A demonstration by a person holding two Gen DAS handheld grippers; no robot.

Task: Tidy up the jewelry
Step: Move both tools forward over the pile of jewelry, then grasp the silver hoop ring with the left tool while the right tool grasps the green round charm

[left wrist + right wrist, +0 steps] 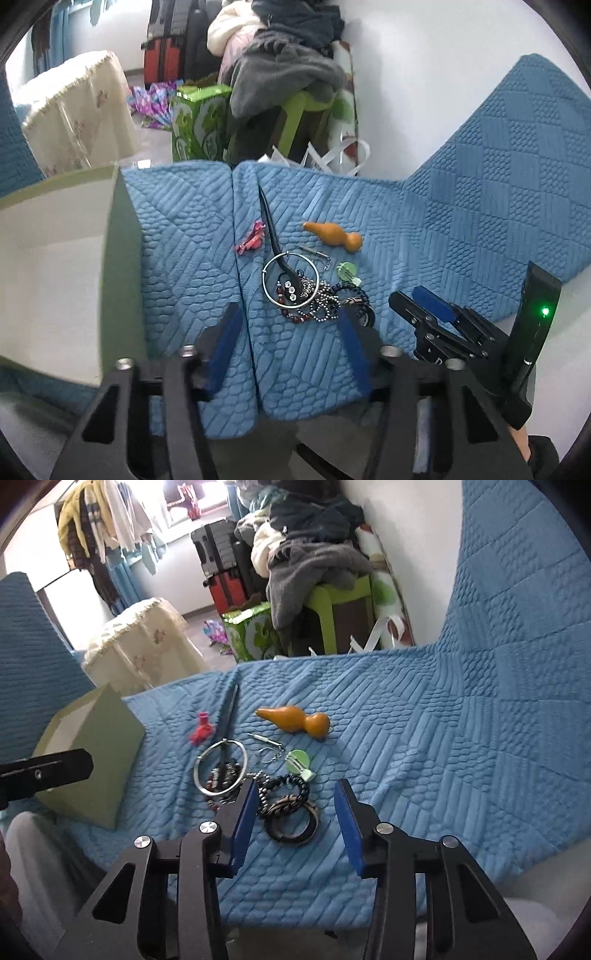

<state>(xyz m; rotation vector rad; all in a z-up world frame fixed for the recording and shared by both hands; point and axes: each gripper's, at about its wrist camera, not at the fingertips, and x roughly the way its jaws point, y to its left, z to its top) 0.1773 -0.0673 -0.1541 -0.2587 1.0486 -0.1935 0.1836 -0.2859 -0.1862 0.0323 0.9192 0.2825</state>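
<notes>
A pile of jewelry lies on the blue quilted sofa cover [461, 221]: a silver bangle [269, 291], a black hair stick [269, 225], red beads [295, 317], a ball chain [325, 299], a black patterned bangle [291, 821], a pink clip [251, 242], an orange gourd [332, 236] and a green charm [347, 271]. My left gripper [288, 332] is open just short of the pile. My right gripper [295, 805] is open, and the black bangle lies between its fingers. A pale green box [55, 269] stands open at the left.
Beyond the sofa edge are a green carton [199, 122], a green stool with heaped clothes [284, 74], suitcases [166, 59] and a cream-covered stand [77, 110]. The sofa back rises at the right. The right gripper also shows in the left wrist view [436, 314].
</notes>
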